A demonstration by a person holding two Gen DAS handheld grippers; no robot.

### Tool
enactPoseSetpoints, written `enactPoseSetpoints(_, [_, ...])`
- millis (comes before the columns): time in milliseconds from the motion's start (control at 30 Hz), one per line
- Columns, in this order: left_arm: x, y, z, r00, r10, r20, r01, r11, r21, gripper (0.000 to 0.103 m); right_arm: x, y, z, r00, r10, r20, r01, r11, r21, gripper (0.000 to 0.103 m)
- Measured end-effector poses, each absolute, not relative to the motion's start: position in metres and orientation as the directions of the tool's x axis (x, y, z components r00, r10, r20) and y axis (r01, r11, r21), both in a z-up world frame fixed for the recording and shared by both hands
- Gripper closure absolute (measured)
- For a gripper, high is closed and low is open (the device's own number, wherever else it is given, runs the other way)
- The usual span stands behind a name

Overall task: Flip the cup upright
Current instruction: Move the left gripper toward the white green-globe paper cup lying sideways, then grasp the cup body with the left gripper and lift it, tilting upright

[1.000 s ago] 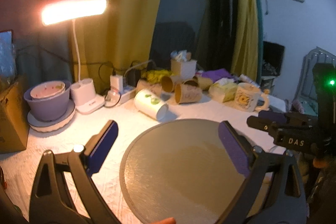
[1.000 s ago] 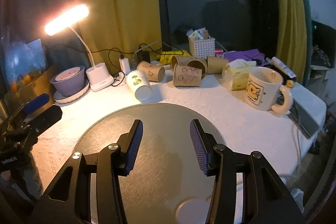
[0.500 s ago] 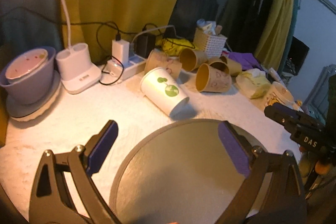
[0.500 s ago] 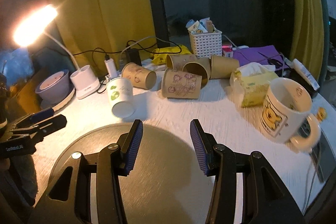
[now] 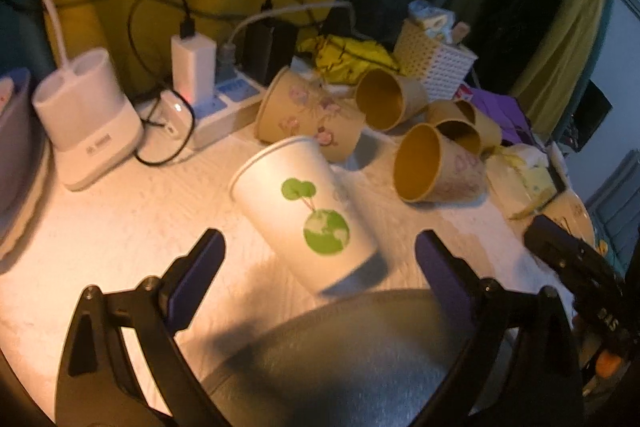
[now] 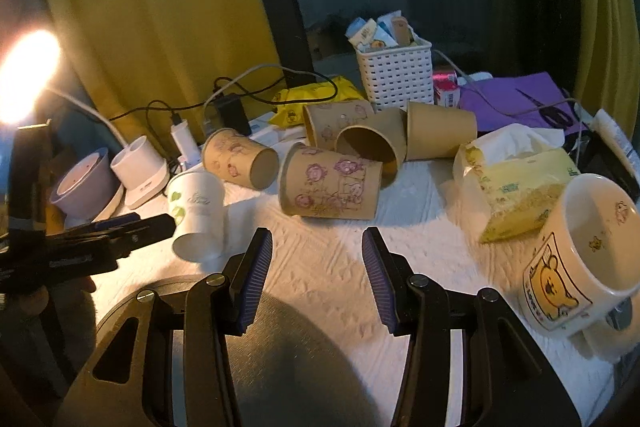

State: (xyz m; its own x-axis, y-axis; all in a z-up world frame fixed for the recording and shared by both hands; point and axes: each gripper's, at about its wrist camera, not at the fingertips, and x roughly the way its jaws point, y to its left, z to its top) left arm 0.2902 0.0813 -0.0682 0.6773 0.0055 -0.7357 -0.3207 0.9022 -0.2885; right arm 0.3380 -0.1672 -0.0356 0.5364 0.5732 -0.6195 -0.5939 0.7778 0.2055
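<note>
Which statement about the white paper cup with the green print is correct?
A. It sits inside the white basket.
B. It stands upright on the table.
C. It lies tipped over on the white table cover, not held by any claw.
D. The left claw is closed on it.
C: the white paper cup lies tilted on its side on the table cover, ahead of the open left claw, with nothing touching it.

Only legible lettering: "DAS", seen upside down, on the black right gripper (image 5: 576, 267) at the right edge. Print on white cup (image 5: 304, 217) unreadable.
</note>
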Motion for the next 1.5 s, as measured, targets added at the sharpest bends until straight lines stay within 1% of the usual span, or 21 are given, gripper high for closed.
enactPoseSetpoints(133, [0.308, 0.089, -0.082, 0.64, -0.032, -0.767, -0.345, 0.881, -0.324, 0.007, 0.347, -0.171, -0.04, 0.526, 0.587, -0.615, -0.584, 0.775, 0.241, 0.054])
enactPoseSetpoints(200, [0.315, 0.089, -0.087, 0.624, -0.029, -0.781, -0.348, 0.885, -0.31, 0.023, 0.349, -0.172, -0.041, 0.522, 0.592, -0.614, -0.581, 0.774, 0.252, 0.054])
enactPoseSetpoints(233, [0.318, 0.089, -0.09, 0.614, -0.029, -0.789, -0.35, 0.886, -0.305, 0.026, 0.349, -0.172, -0.042, 0.521, 0.595, -0.613, -0.58, 0.773, 0.257, 0.054])
enactPoseSetpoints(300, [0.323, 0.09, -0.096, 0.6, -0.057, -0.798, -0.348, 0.879, -0.325, 0.039, 0.349, -0.173, -0.042, 0.518, 0.597, -0.612, -0.58, 0.772, 0.262, 0.054])
enactPoseSetpoints(433, [0.321, 0.086, -0.095, 0.604, -0.041, -0.796, -0.339, 0.891, -0.304, 0.04, 0.345, -0.175, -0.04, 0.524, 0.595, -0.609, -0.576, 0.775, 0.262, 0.054])
enactPoseSetpoints(567, [0.306, 0.085, -0.09, 0.615, -0.062, -0.786, -0.317, 0.893, -0.318, 0.041, 0.335, -0.18, -0.035, 0.535, 0.593, -0.601, -0.568, 0.78, 0.264, 0.054])
enactPoseSetpoints(900, [0.226, 0.048, -0.055, 0.71, -0.13, -0.692, -0.139, 0.938, -0.319, 0.041, 0.28, -0.179, -0.021, 0.522, 0.63, -0.575, -0.603, 0.75, 0.274, 0.054])
enactPoseSetpoints(1000, [0.197, 0.045, -0.05, 0.725, -0.141, -0.674, -0.128, 0.934, -0.334, 0.041, 0.258, -0.179, -0.015, 0.509, 0.647, -0.567, -0.62, 0.733, 0.28, 0.054])
enactPoseSetpoints(1133, [0.16, 0.032, -0.04, 0.766, -0.106, -0.634, -0.094, 0.957, -0.274, 0.041, 0.23, -0.18, -0.006, 0.512, 0.658, -0.553, -0.628, 0.725, 0.281, 0.054])
enactPoseSetpoints(1300, [0.122, 0.013, -0.033, 0.806, -0.109, -0.581, -0.019, 0.978, -0.21, 0.041, 0.197, -0.182, 0.003, 0.518, 0.663, -0.54, -0.634, 0.721, 0.278, 0.054])
enactPoseSetpoints(1500, [0.084, -0.004, -0.032, 0.829, -0.136, -0.543, 0.057, 0.986, -0.159, 0.041, 0.153, -0.193, 0.017, 0.544, 0.664, -0.513, -0.632, 0.727, 0.27, 0.053])
